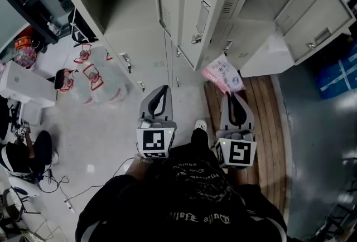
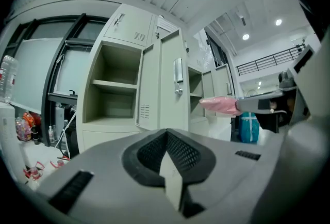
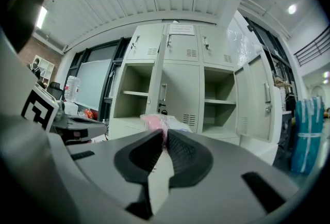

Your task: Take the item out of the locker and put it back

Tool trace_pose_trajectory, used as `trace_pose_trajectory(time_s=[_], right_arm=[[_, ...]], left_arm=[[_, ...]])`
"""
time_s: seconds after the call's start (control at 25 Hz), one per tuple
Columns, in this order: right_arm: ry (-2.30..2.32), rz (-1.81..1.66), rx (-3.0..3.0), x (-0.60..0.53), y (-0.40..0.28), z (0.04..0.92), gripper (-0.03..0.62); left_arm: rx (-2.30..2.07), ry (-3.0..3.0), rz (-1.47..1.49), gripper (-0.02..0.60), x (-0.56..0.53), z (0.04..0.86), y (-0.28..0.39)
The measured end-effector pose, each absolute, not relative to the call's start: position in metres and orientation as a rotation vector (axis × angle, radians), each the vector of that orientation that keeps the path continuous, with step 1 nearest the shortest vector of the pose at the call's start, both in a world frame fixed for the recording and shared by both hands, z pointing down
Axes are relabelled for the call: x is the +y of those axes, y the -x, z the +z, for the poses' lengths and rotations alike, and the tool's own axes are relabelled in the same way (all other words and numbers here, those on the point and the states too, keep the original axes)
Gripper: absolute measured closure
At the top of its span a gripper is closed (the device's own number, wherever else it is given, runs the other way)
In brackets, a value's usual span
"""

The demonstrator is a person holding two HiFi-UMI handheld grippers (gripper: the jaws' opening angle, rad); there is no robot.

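As our right gripper [image 1: 234, 95] pinches the pink pack [image 1: 222, 73] by its edge, we judge it soft and light; left gripper [image 1: 160, 91] closed, empty.

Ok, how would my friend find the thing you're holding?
Find the row of pale lockers with open doors. In front of them, the fingers of the right gripper pinch a flat pink packet. It is the only pink thing; the left gripper holds nothing.

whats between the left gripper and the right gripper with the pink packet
The head view shows the person's white shoe and black trouser leg between the left gripper and the right gripper, which grips the pink plastic packet.
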State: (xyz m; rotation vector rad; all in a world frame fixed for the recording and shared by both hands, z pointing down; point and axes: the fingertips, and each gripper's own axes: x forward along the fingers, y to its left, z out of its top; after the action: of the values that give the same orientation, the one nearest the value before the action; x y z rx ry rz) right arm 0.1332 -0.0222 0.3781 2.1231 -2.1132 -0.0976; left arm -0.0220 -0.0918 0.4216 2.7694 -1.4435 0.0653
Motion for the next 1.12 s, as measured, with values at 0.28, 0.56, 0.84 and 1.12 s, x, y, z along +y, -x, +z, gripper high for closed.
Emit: trace_pose_trajectory(time_s=[0.28, 0.56, 0.84, 1.12], right_arm=[[-1.991, -0.103, -2.238, -0.023, -0.084, 0.375, 0.566], [-1.921, -0.137, -2.319, -0.031, -0.052, 0.364, 0.568], [-1.819, -0.143, -2.427, -0.05, -0.021, 0.368, 0.568], [-1.719, -0.173, -2.501, -0.085, 0.008, 0.365, 0.568]], left_arm=[[-1.53, -2.719, 0.061, 0.574, -0.094, 0.423, 0.055], [-1.648, -2.637, 0.061, 0.574, -0.095, 0.425, 0.096], [-1.748, -2.574, 0.068, 0.574, -0.101, 0.429, 0.124], [-1.816, -2.522, 0.088, 0.574, -0.105, 0.431, 0.148]])
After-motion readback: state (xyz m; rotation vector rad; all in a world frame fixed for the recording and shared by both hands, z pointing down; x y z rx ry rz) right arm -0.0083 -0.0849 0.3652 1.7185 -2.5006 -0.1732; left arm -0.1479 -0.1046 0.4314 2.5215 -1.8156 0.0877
